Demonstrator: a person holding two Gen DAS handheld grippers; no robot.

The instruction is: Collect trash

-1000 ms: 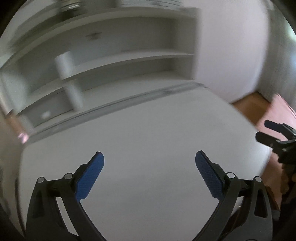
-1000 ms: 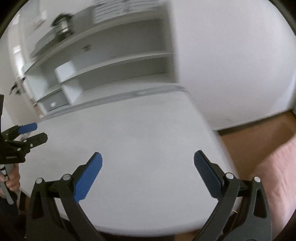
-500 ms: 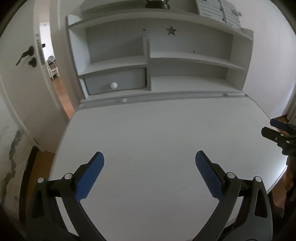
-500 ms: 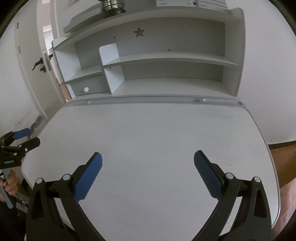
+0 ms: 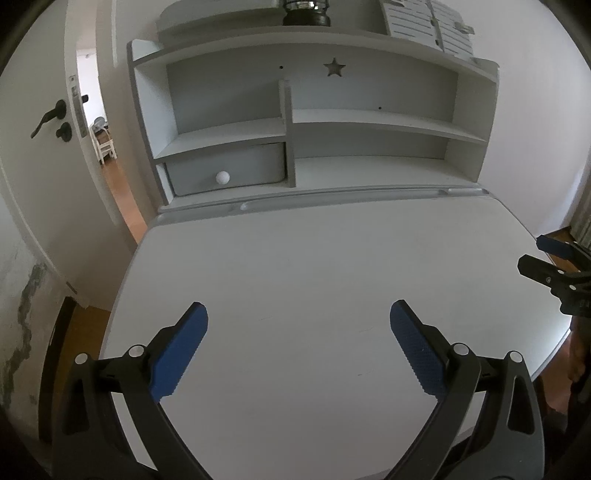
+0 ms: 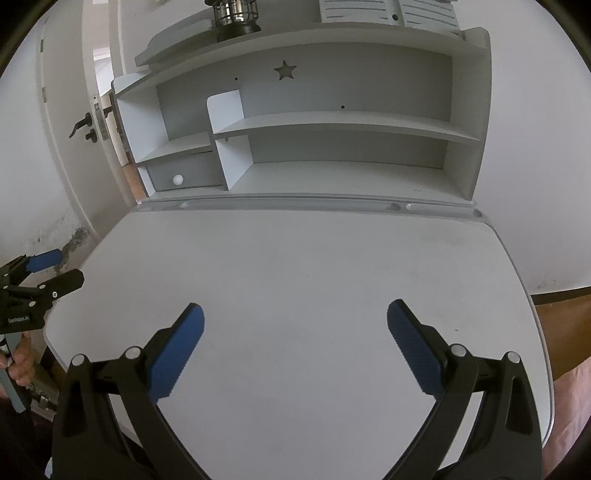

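No piece of trash shows in either view. My left gripper (image 5: 297, 332) hangs open above the near part of a white desk top (image 5: 314, 266), nothing between its blue pads. My right gripper (image 6: 295, 332) is open too, over the same desk (image 6: 314, 266), and holds nothing. In the left wrist view the right gripper (image 5: 543, 254) appears at the desk's right edge. The right wrist view catches the left gripper (image 6: 48, 269) at the desk's left edge, with a hand (image 6: 18, 363) on its grip.
A white hutch (image 5: 295, 122) with shelves, a star cut-out and a small drawer with a round knob (image 5: 222, 177) stands at the desk's back. A lantern (image 6: 236, 16) sits on top. An open door (image 5: 48, 122) and doorway lie left; wooden floor (image 6: 561, 325) right.
Both views swung from a blurred rightward look to face the desk and hutch squarely, then drew slightly nearer. Both grippers stayed open and empty throughout.
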